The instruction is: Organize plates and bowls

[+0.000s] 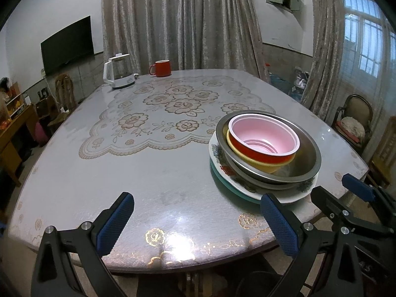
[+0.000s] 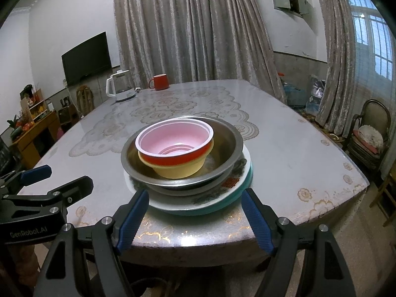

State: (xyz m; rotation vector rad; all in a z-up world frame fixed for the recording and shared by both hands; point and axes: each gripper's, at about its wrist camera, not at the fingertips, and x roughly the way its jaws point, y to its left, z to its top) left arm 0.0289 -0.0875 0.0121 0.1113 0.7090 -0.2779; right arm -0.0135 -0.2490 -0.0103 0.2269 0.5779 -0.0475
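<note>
Blue fingers (image 2: pixel 133 220) of my right gripper (image 2: pixel 195 219) are sitting closest to me, spread wide apart and holding nothing. They are pointing at the stack of dishes, but they are not touching it. My left gripper (image 1: pixel 198 225) is also standing wide open and empty, hanging over the near edge of the table (image 1: pixel 148 173).

All the dishes are sitting in one pile near the front of the table, to the right of my left gripper. A teal plate (image 2: pixel 237 190) is lying at the bottom. A white plate (image 2: pixel 173 204) with flowers is resting on it. A shiny metal bowl (image 2: pixel 227 143) is sitting on the white plate. A yellow bowl (image 2: pixel 178 170) is sitting inside the metal one, and a red bowl (image 2: pixel 178 159) with a pink inside is sitting in the yellow one.

Far away, a white kettle (image 1: pixel 118 71) and a red mug (image 1: pixel 162 68) are standing at the back of the table.
</note>
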